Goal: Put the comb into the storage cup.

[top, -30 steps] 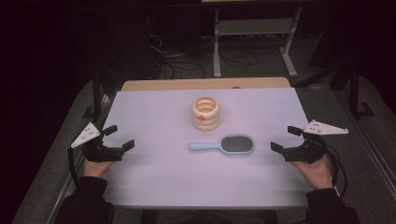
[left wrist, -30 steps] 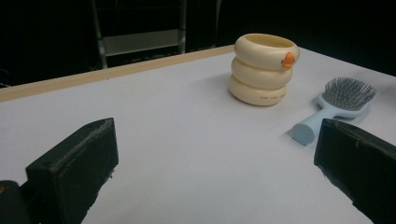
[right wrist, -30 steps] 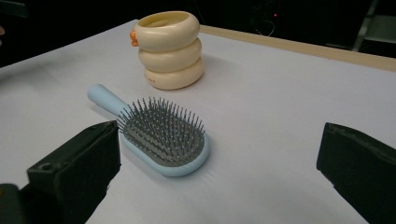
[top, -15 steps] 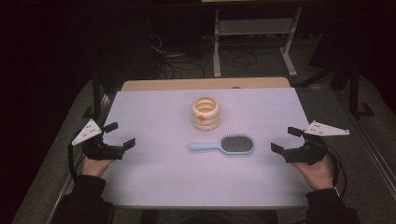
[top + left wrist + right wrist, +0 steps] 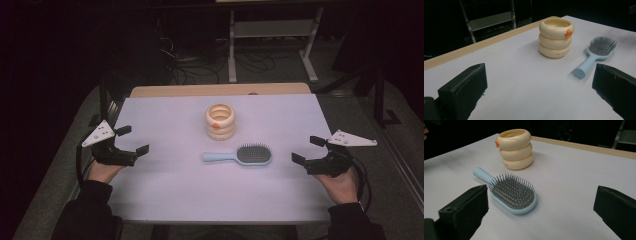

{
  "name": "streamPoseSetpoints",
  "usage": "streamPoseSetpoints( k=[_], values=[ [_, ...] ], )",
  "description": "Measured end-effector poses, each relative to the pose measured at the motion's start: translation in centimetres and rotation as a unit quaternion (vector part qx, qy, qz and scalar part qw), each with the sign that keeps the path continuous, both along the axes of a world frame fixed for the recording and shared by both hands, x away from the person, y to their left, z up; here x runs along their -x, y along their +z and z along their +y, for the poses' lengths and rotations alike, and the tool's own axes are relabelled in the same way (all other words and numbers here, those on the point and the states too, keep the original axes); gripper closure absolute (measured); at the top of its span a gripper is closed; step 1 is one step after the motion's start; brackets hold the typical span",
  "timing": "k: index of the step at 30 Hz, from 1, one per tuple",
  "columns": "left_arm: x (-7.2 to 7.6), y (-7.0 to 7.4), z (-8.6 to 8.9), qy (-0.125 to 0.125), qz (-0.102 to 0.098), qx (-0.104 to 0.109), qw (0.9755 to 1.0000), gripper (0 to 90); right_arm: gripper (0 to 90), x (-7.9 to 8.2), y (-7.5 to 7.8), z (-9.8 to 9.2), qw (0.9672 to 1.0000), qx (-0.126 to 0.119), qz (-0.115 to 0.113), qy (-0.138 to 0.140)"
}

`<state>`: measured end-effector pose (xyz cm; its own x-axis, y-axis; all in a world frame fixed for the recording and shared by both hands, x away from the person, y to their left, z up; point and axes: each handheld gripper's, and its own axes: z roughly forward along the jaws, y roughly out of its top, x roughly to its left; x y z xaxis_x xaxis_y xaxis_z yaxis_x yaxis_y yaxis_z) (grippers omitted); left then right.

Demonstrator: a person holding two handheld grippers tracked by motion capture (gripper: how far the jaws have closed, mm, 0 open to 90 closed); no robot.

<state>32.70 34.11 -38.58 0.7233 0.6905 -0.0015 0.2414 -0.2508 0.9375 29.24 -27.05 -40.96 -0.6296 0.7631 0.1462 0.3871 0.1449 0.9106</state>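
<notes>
While both grippers are held wide apart at the table's sides, nothing is gripped. Taken from largest to smallest, the white table (image 5: pixel 165 200) is seen first, its pale wooden far edge (image 5: pixel 220 90) showing at 12 o'clock. Near the table's centre, slightly toward 12 o'clock, a cream cup of three stacked rings (image 5: pixel 220 121) stands upright, with a small orange beak on its front. Just beside it, toward 6 o'clock and apart from it, a light blue hairbrush (image 5: pixel 240 155) lies bristles up, its handle pointing to 9 o'clock and its head to 3 o'clock.

At 9 o'clock the left gripper (image 5: pixel 134 140) is held low with its jaws spread open and empty. At 3 o'clock the right gripper (image 5: pixel 307 150) is held likewise, jaws parted and empty, the brush head lying nearest to it.

A pick-up of the hairbrush is judged to be the step in hand. It would be done best by closing on the narrow handle from above, across its width, since the bristled head offers poor purchase. The approach should be kept clear of the cup so that it is not knocked.
</notes>
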Motion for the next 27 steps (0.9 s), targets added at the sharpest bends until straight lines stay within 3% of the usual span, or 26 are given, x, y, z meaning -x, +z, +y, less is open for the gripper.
streamPoseSetpoints(
  k=[13, 27],
  values=[
    [-1.3, 1.5, -1.3, -0.027, 0.006, -0.035, 0.9990, 0.0, 0.0, 0.0, -0.1, 0.1, 1.0000, 0.000, 0.003, 0.004],
    [-2.7, 2.3, -4.1, -0.076, 0.015, -0.061, 0.9951, 0.0, 0.0, 0.1, -0.2, 0.2, 0.9999, 0.004, 0.005, 0.009]
  ],
)
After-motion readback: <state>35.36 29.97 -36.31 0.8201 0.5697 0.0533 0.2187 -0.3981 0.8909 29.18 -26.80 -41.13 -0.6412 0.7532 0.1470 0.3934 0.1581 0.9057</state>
